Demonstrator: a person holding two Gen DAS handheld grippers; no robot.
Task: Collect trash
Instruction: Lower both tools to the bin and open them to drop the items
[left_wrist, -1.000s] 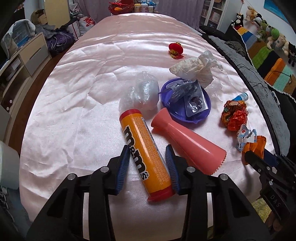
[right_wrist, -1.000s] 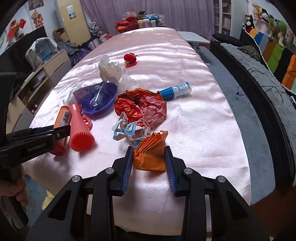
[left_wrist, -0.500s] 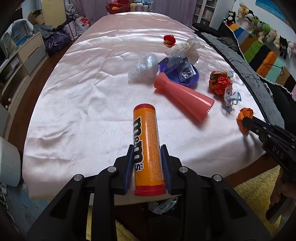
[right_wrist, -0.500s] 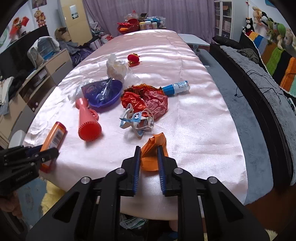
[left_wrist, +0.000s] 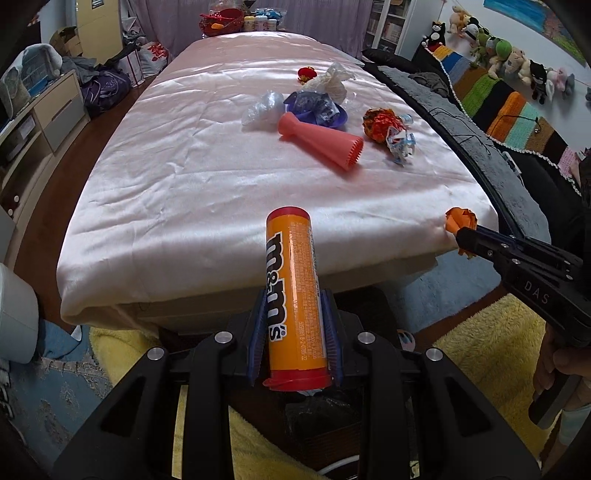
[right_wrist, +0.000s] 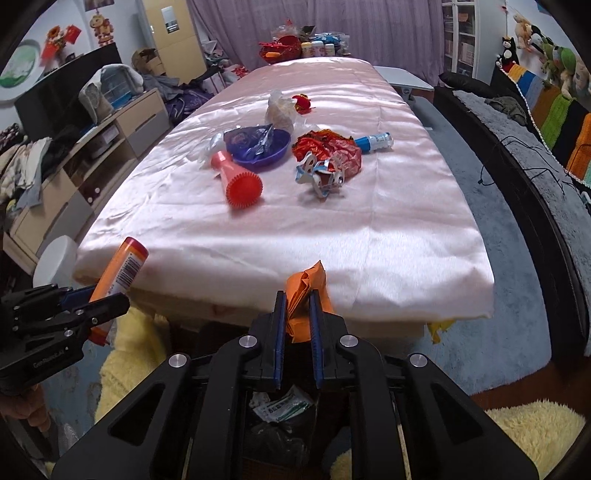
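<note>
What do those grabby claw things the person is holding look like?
Both are black plastic, with silver bolts and ribbed blue pads on their fingers. The left gripper has faint "GenRobot.AI" lettering on its side; the right gripper reads "DAS". Each has a pistol-style handle underneath.

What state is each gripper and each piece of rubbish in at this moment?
Left gripper: shut on tube, off the bed.
Tube: held, capped.
Right gripper: closing on orange paper.
Orange paper: crumpled, between the pads.
Red cone: lying on its side on bed.
Purple bowl: upright, holding wrappers.
Blue-capped bottle: lying down.
Red foil: crumpled.
</note>
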